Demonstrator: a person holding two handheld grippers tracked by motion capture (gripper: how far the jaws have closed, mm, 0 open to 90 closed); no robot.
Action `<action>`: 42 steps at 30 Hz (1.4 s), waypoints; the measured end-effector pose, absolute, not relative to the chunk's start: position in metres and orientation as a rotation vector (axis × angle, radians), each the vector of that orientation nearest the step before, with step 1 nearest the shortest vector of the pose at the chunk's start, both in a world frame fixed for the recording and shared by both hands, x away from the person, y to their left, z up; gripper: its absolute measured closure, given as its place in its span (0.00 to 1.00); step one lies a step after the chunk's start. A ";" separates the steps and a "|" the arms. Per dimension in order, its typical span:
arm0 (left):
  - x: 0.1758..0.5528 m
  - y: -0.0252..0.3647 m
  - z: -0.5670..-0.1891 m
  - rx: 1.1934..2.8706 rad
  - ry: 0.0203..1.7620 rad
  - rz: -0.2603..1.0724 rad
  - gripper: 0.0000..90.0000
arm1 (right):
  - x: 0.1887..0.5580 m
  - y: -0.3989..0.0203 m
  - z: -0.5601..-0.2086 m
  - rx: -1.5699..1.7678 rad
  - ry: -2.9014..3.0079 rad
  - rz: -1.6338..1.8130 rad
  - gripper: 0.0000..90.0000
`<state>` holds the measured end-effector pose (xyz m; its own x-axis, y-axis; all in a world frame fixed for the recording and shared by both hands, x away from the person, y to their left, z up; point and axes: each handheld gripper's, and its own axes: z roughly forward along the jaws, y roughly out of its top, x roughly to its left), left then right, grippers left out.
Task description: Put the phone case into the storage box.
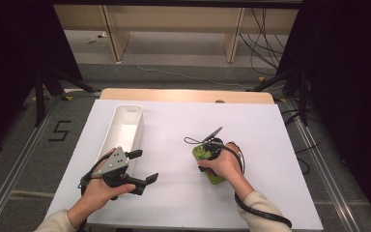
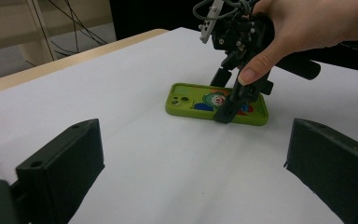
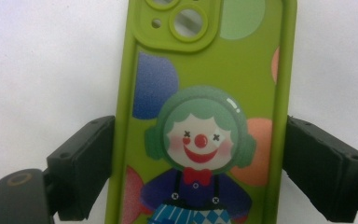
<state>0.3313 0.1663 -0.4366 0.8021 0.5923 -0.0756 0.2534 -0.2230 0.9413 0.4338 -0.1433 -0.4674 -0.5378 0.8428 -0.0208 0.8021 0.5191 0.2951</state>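
Green phone case [image 3: 200, 112] sits right under my right gripper [image 3: 198, 177], clown print facing up, camera cutout at the far end; my jaws sit on either long edge, touching or just about, so I call it clamped on the case. From above, the right hand [image 1: 224, 164] covers most of the case, lying flat on the white table sheet [image 1: 183, 193] right of centre. My left gripper [image 1: 140, 166] is near the front-left, jaws wide apart, holding nothing, aimed across at the case [image 2: 216, 103], well apart from it. Just beyond the left gripper is a white oblong bin [image 1: 125, 130], running away from me. Past the sheet, the wooden table edge [image 1: 183, 94], then floor cables.
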 end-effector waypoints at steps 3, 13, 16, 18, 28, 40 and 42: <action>0.331 0.166 -0.437 1.810 0.647 0.360 0.04 | 0.433 -0.143 -0.468 1.419 2.590 0.380 0.16; 0.331 0.166 -0.437 1.809 0.649 0.356 0.04 | 0.433 -0.143 -0.468 1.424 2.582 0.383 0.17; 0.331 0.166 -0.437 1.810 0.649 0.356 0.04 | 0.433 -0.143 -0.468 1.424 2.580 0.384 0.17; 0.331 0.166 -0.437 1.809 0.650 0.355 0.04 | 0.433 -0.143 -0.468 1.424 2.581 0.383 0.17; 0.331 0.167 -0.437 1.809 0.651 0.356 0.04 | 0.433 -0.143 -0.467 1.427 2.581 0.384 0.17; 0.332 0.167 -0.437 1.808 0.650 0.356 0.05 | 0.433 -0.143 -0.466 1.421 2.583 0.395 0.19; 0.332 0.167 -0.437 1.808 0.650 0.356 0.05 | 0.432 -0.143 -0.466 1.419 2.580 0.391 0.19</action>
<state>0.3316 0.1668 -0.4366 0.8025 0.5917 -0.0767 0.2535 -0.2219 0.9415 0.4324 -0.1431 -0.4663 -0.5320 0.8464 -0.0229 0.8015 0.5122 0.3086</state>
